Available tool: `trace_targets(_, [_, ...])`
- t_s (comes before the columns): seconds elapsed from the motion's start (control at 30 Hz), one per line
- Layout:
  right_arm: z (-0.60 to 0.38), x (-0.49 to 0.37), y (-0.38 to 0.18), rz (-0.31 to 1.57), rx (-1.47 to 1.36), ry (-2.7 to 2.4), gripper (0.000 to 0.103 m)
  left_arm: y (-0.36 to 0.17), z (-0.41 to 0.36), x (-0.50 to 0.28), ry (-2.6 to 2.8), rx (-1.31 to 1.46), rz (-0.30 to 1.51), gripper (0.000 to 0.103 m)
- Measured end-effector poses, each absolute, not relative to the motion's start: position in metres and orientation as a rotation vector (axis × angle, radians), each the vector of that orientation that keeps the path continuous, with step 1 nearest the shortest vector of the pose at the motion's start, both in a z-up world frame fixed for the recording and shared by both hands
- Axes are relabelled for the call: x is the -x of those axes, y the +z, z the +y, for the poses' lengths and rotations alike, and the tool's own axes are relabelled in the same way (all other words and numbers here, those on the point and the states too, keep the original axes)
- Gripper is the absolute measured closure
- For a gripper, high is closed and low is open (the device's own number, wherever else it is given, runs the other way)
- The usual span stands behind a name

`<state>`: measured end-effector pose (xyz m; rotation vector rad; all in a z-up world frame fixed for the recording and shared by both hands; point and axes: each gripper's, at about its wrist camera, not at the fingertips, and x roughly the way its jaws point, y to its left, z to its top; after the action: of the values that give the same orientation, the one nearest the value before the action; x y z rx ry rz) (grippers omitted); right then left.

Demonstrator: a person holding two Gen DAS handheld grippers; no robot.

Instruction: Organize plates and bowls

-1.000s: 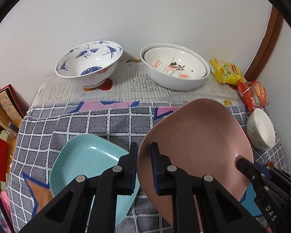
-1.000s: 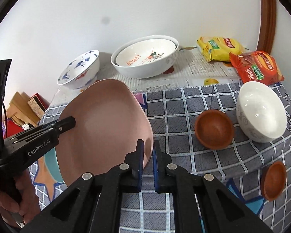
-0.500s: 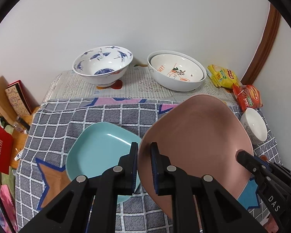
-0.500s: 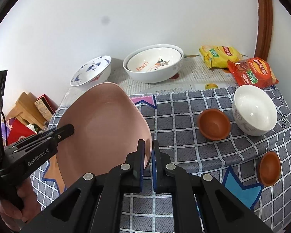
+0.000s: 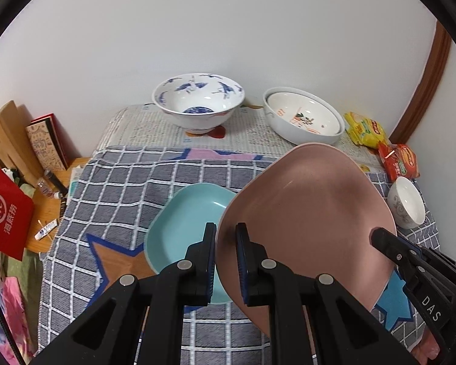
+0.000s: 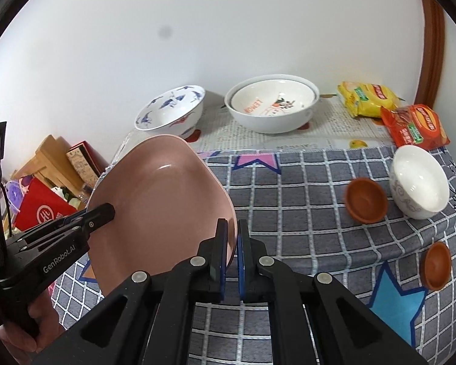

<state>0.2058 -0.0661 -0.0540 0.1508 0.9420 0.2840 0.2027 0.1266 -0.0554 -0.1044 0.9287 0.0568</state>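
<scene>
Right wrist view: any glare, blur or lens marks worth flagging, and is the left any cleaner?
Right wrist view: sharp, a dark smudge on the white wall, a small glint on the pink square plate. Left wrist view: sharp, heavy fisheye bending, no smudge.

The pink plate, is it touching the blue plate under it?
Apart. The left wrist view shows the pink plate held tilted in the air, its edge passing above the blue plate lying flat on the cloth.
</scene>
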Motion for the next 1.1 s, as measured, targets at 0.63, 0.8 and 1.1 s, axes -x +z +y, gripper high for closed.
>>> trace_targets(0.63, [0.001,-0.231,-0.068,0.981,-0.055,0.379,0.097,-0.083,0.185,-0.199,0.156,0.176,0.978,0.090])
trace_targets(0.8, [0.010,-0.239,-0.084,1.011,-0.040,0.385,0.097,-0.097,0.191,-0.204,0.168,0.187,1.002,0.090])
trace_targets(1.1, [0.024,-0.258,-0.109,1.046,0.006,0.395,0.097,-0.120,0.195,-0.216,0.196,0.185,1.044,0.090])
